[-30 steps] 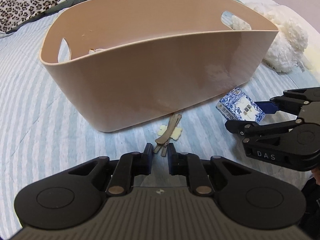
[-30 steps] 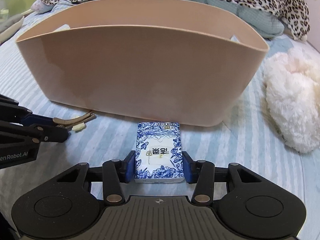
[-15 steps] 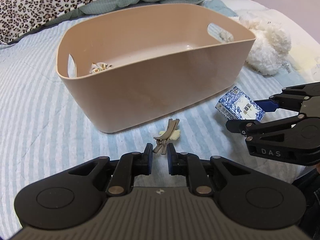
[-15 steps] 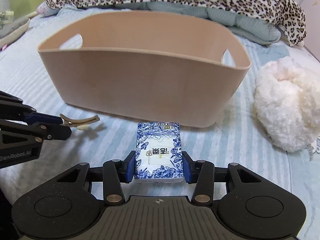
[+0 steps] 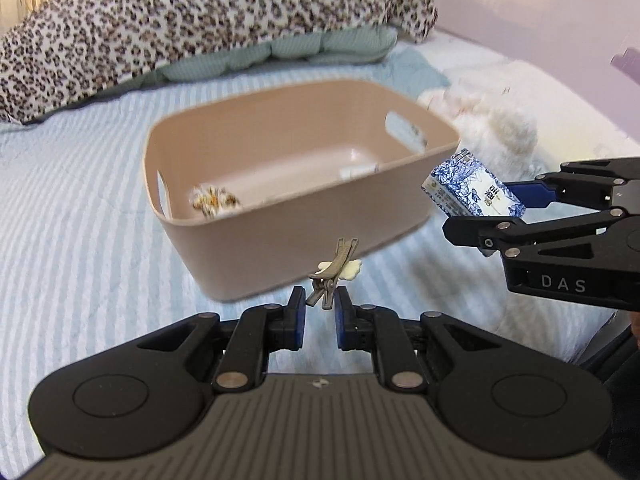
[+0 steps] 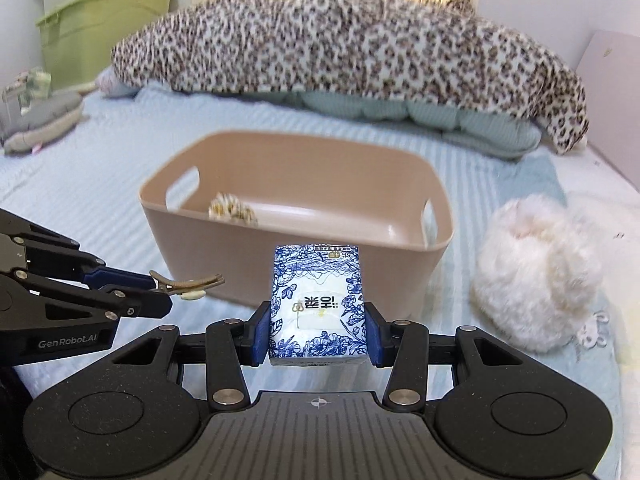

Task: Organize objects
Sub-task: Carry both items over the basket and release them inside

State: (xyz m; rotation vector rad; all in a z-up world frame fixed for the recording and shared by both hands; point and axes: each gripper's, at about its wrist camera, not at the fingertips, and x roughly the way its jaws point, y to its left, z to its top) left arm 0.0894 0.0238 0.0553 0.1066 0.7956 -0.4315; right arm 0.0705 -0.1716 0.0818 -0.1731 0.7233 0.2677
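Note:
A beige plastic basket (image 5: 280, 240) (image 6: 400, 264) stands on the striped bed. My left gripper (image 5: 320, 304) is shut on a brown hair clip (image 5: 334, 270) with a cream bow, held in the air in front of the basket; the clip also shows in the right wrist view (image 6: 188, 283). My right gripper (image 6: 318, 330) is shut on a blue-and-white tissue pack (image 6: 318, 304) and holds it up near the basket's right front corner; the pack also shows in the left wrist view (image 5: 472, 190). A small flowered item (image 5: 212, 200) (image 6: 232, 210) lies inside the basket.
A white fluffy toy (image 6: 536, 272) lies right of the basket. A leopard-print blanket (image 6: 340, 48) on a green quilt (image 6: 420, 116) is behind it. A green bin (image 6: 100, 28) and a grey plush (image 6: 40, 120) are at the far left.
Both grippers have risen off the bed with their objects; the clip and the tissue pack are lifted. The basket now appears lower and farther, with its inside visible.

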